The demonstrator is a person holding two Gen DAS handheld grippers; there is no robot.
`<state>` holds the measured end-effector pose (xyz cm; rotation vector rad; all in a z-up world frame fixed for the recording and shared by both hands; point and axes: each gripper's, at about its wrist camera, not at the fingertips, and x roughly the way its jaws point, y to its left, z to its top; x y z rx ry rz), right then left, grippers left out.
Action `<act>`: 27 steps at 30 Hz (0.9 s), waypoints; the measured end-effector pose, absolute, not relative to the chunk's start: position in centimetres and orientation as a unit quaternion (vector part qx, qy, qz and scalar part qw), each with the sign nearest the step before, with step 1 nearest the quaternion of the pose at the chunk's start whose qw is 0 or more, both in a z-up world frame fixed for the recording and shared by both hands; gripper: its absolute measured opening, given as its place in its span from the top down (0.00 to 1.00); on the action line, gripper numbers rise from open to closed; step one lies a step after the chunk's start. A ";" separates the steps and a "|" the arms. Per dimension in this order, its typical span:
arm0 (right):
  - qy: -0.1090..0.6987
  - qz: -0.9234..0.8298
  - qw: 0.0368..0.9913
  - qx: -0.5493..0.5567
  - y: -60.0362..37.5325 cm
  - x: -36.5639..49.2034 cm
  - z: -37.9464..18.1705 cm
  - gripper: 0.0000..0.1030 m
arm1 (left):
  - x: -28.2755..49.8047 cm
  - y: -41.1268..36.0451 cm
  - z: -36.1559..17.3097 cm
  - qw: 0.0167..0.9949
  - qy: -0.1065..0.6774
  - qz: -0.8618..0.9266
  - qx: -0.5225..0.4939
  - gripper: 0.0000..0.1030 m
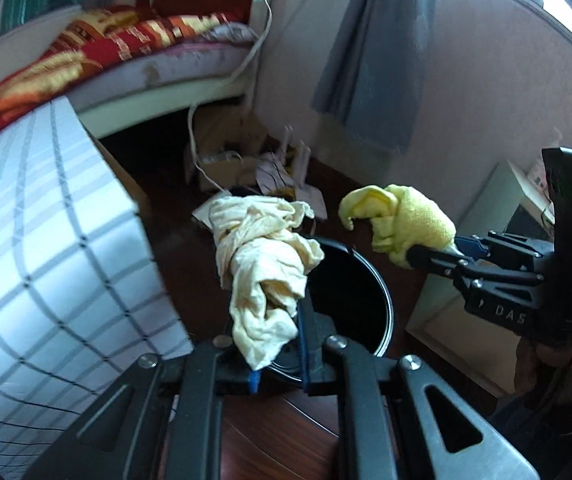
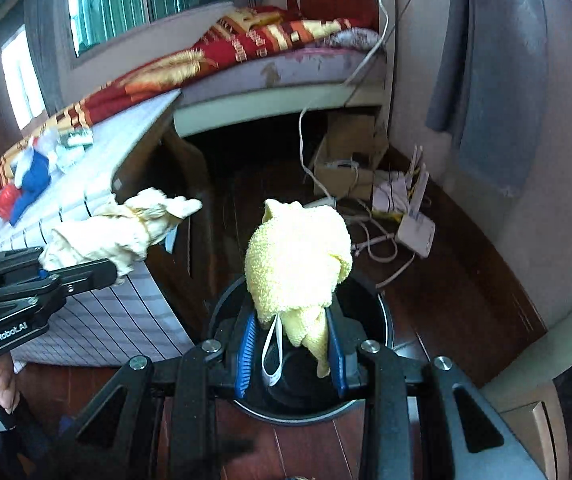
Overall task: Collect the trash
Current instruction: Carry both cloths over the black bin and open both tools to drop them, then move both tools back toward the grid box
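- The left gripper (image 1: 277,344) has its fingers pressed tight on a crumpled cream cloth (image 1: 263,264); the bundle stands up out of the jaws and spills towards 11 o'clock in the left wrist view.
- In the right wrist view the same gripper (image 2: 81,270) comes in from 9 o'clock, with the cream cloth (image 2: 121,232) sticking out past its tips over the edge of the checked table cover (image 2: 97,320).
- The right gripper (image 2: 292,344) pinches a yellow terry cloth (image 2: 298,264) between its blue pads (image 2: 247,344), which stand a little apart around the fabric; a white loop tag (image 2: 273,356) hangs below the wad.
- From the left wrist camera that gripper (image 1: 434,258) reaches in from 3 o'clock, the yellow terry cloth (image 1: 402,220) bunched at its tips.
- A round black bin (image 1: 366,280) stands on the dark wooden floor (image 1: 286,440), its open mouth just behind the left gripper's fingers. In the right wrist view the bin (image 2: 382,320) lies directly below the right gripper and the yellow cloth.
- On the table at 9 o'clock of the right wrist view lie red, blue and white wrappers (image 2: 29,184).
- A white router (image 2: 416,232) and tangled cables (image 2: 370,240) lie on the floor at 2 o'clock, near a cardboard box (image 2: 342,172).
- A bed with a red patterned blanket (image 2: 253,40) fills 12 o'clock.
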<state>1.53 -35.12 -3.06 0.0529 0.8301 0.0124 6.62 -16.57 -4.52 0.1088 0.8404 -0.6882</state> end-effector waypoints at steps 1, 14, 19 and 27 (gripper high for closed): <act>0.411 0.008 0.912 0.024 -35.4 1.7 -3.8 0.68 | 6.6 -16.9 -5.1 0.850 0.408 -0.330 0.052 0.85; 0.504 -0.012 0.863 0.024 -37.5 5.7 -11.9 0.00 | 8.5 -20.9 -10.5 0.818 0.473 -0.320 0.074 0.02; 0.498 -0.083 0.863 0.030 -39.6 5.8 -11.9 0.00 | 8.1 -18.5 -9.4 0.848 0.454 -0.266 0.063 0.00; 0.455 -0.103 0.883 0.052 -39.8 4.9 -8.6 0.00 | 8.2 -15.8 -7.3 0.871 0.430 -0.228 0.059 0.00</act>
